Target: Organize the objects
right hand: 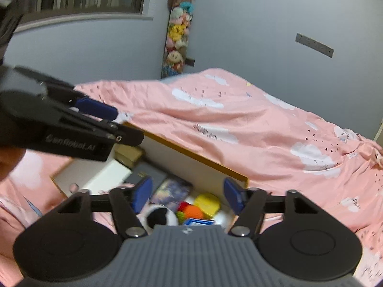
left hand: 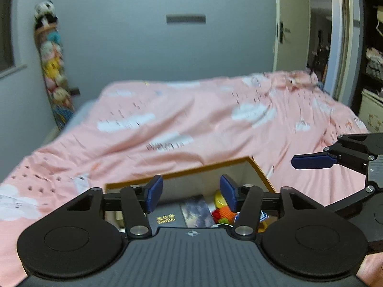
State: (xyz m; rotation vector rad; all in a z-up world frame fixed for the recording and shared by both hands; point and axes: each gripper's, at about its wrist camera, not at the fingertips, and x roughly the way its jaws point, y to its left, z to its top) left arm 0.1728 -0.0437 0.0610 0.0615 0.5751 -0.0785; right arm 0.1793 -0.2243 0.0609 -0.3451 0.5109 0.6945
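— Jaws? 
— Both grippers, left gripper (left hand: 191, 195) and right gripper (right hand: 188, 195), gape wide, empty.
— Toys?
— Inside the storage box (right hand: 191, 154) on the bed (right hand: 239, 119), directly below; yellow toy (right hand: 207, 204) nearest the right.

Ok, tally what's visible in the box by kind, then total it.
Dark book: 1
Picture booklet: 1
White carton: 1
Black-and-white plush: 1
Yellow toy: 1
Orange knitted toy: 1
Blue-white card box: 1
Total: 7
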